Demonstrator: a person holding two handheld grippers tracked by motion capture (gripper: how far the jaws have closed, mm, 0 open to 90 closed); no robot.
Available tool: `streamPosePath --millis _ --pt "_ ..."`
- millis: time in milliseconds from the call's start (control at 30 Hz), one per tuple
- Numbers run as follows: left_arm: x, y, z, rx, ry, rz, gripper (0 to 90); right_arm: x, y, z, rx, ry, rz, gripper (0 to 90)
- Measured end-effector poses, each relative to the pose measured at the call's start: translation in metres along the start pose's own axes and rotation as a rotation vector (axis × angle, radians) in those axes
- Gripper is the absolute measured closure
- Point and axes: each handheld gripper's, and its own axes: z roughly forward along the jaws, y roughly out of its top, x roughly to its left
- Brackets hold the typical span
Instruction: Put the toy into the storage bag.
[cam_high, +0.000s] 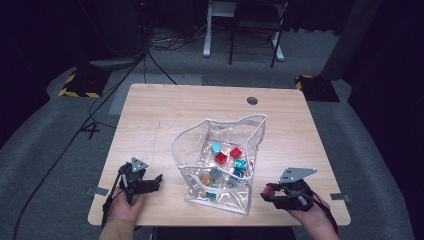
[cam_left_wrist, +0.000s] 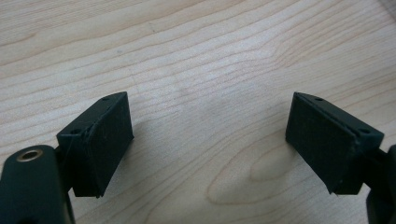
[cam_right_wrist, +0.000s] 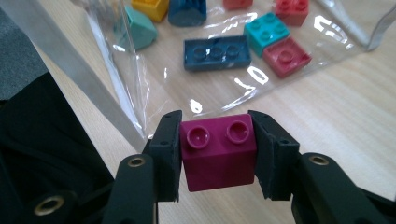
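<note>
Clear soft plastic pouch w/ white trim (cam_high: 220, 145) lies open on light wooden table (cam_high: 150, 115), mouth facing away from person. Inside: loose toy bricks – two red (cam_high: 221, 159), a few teal (cam_high: 240, 164), one orange (cam_high: 205, 179), plus a long dark-blue 3-stud plate (cam_right_wrist: 216, 52) seen in right gripper view; exact count hard to tell through glare in the film.

Magenta two-stud plastic brick (cam_right_wrist: 218, 150) is outside pouch, just right of its near corner, lifted clear of the table. Studs point up and away toward pouch; long axis runs across from one jaw to the other, roughly parallel to the near edge of the pouch.

Right gripper (cam_right_wrist: 217, 154): jaws narrowed, pads pressed on both short ends of magenta brick – firm grip, brick sits square.

Left gripper (cam_left_wrist: 208, 140): well left of pouch, near table's front edge, jaws spread wide, nothing btwn them, just bare wood below. Not touching pouch.
</note>
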Motion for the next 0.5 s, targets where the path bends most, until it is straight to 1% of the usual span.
streamPosePath --millis 267,500 --pt "0.000 0.000 0.000 0.000 0.000 0.000 15.2 -0.007 0.022 -0.019 -0.015 0.007 -0.008 57.4" --pt "0.000 0.000 0.000 -0.001 0.002 0.001 15.2 -0.013 0.043 -0.036 -0.044 0.009 -0.018 57.6"
